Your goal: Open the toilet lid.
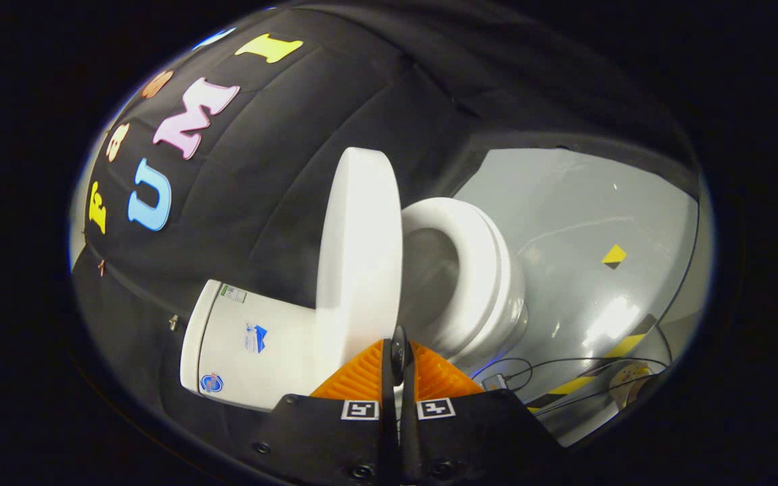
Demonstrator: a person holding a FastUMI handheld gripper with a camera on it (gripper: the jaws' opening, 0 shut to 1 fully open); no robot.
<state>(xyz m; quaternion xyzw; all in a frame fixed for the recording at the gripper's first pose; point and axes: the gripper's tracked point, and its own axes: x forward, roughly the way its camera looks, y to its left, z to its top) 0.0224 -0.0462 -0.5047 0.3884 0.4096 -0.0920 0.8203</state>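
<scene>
The toilet lid (360, 250) is raised, standing on edge between the cistern (250, 344) on one side and the seat ring (477, 270) on the other. The whole scene is tilted in the gripper view, so the lid appears as a thick white slab rising straight up from just ahead of the jaws. Its lower end, near the hinge, lies directly beyond the fingertips; whether it touches them cannot be told.

The gripper (399, 354) has its jaws closed narrow, the two fingers pressed together with only a thin seam between them and nothing visible held in that seam. The tips point at the junction where the lid meets the bowl (497, 324).

The seat ring lies open to view beside the lid, with the shaded hollow of the bowl inside it. The cistern is a white box with small stickers on its side, set against the black cloth wall (281, 169) of the booth.

Past the bowl, the glossy grey floor (585, 223) shows bright reflections, a small yellow and black marker (614, 256), strips of yellow and black hazard tape (591, 374) and some thin dark cables (564, 368) lying near the toilet's base.
</scene>
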